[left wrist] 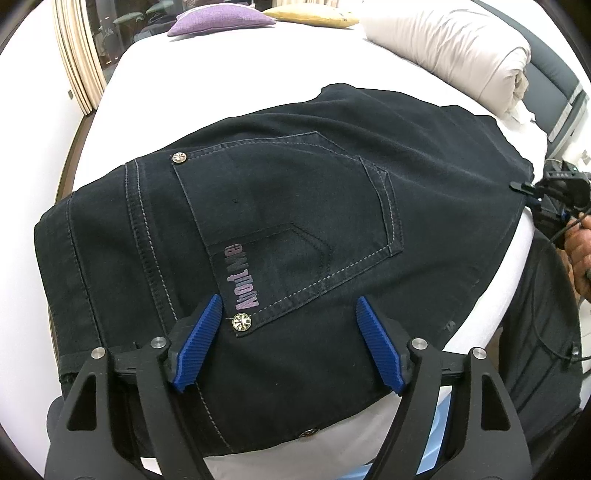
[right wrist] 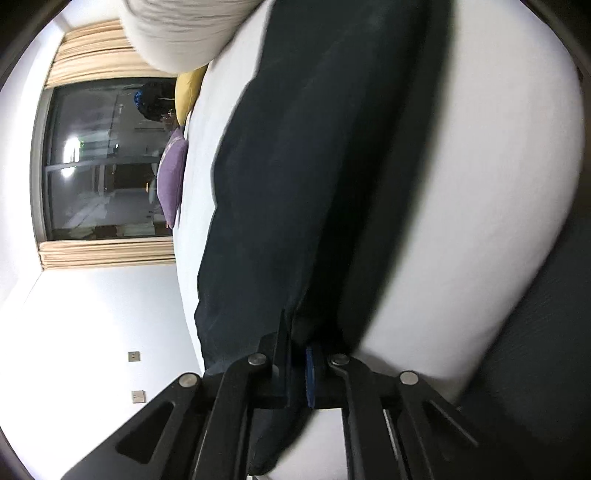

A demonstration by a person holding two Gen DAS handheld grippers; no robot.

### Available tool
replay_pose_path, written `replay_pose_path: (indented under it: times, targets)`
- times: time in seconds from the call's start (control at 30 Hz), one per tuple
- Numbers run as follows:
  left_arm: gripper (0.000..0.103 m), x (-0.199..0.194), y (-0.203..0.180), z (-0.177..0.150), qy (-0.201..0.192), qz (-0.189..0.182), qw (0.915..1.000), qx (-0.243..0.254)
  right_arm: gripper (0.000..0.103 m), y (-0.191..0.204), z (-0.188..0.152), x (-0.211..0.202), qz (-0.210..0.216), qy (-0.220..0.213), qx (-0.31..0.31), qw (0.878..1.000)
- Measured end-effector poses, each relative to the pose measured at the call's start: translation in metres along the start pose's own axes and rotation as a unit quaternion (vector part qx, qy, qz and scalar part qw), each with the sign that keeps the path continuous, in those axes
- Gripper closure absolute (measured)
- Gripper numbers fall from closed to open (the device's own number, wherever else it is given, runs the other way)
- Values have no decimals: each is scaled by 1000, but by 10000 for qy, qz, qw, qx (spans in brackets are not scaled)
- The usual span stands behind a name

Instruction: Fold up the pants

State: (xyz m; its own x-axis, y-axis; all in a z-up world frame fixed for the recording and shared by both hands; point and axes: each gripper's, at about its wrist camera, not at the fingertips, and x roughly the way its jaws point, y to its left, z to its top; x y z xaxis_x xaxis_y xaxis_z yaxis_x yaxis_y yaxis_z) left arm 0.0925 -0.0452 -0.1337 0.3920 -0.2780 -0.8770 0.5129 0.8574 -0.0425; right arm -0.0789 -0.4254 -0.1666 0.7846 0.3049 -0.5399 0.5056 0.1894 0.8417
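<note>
1. Left gripper [left wrist: 290, 325]: jaws spread wide, holding nothing, poised over the waist end of the pants [left wrist: 295, 206]. Blue pads [left wrist: 376, 343] are ribbed, which should bite well on cloth.
2. Right gripper [right wrist: 295, 369]: jaws closed tight on a dark edge of the pants [right wrist: 295, 184]. In the left view it sits at the garment's far right edge [left wrist: 524, 190].
3. Pants lie flat on the bed [left wrist: 221, 92], near its front edge, back pocket [left wrist: 291, 218] up. Appear already doubled leg over leg; judged partly folded.
4. Material: dark denim with pale topstitching, metal rivets [left wrist: 242, 322], printed lettering beside the pocket. Judged moderately heavy, limp but with some body; not slippery, not fragile.
5. Grip judgement: the waistband and seamed edges are thickest and stiffest, so best to pinch there, catching all layers. A single layer would likely drag and skew the fold.
6. Beyond: smooth white sheet, a rolled cream duvet [left wrist: 461, 51], purple cushion [left wrist: 221, 18] and yellow cushion [left wrist: 314, 14].
</note>
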Motion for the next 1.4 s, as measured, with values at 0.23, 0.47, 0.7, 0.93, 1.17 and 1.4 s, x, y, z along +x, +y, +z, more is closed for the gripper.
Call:
replay_pose_path:
  times: [0.23,0.47,0.7,0.93,1.17,1.4]
  targets:
    - [28,2,2,2,9,-5,10000,17,89,3,3,-10,-36,-258,-110,9996]
    - [27,2,0,0,0,25,10000,27,64,-28,57,-43,619,-1210,627,9887]
    - [24,3,-2,1,25,55,10000,55,91,-52,69,-55,921,-1451,959,9804]
    - [22,5,-4,3,45,89,9999,78,94,-66,80,-69,845,-1749,1128,9745]
    - [22,6,-5,3,35,81,9999,74,100,-60,82,-97,-8,-2156,818,9730]
    - [18,9,-7,3,13,86,9999,85,95,-53,98,-95,-135,-2178,663,9737]
